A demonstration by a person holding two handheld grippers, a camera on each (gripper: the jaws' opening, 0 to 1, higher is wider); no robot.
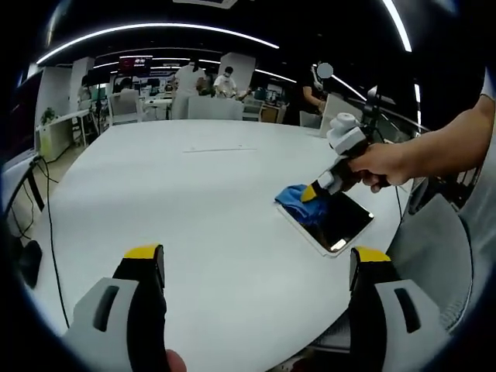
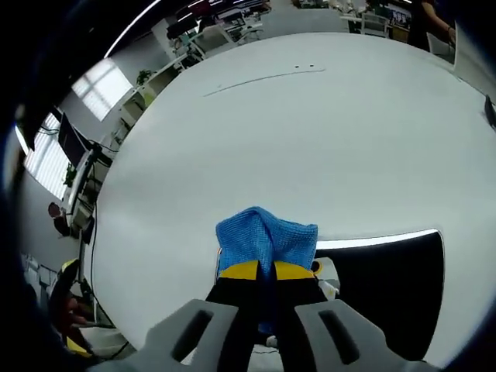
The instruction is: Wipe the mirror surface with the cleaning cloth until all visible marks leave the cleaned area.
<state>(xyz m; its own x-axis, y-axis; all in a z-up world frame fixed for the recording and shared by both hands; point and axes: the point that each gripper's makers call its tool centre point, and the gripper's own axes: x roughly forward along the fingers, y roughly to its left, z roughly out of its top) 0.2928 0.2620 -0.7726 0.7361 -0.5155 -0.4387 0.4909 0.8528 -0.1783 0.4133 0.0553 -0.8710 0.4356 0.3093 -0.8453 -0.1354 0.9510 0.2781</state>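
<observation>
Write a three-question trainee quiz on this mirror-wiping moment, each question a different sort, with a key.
1. True or false: the right gripper is shut on the blue cloth.
2. Multiple choice: the cloth rests on the mirror's A) end toward the table's centre, B) end nearest the table's edge, C) exact middle.
3. Fill in: the left gripper hovers over the white table with its jaws ____.

Key: 1 true. 2 A. 3 open.
</observation>
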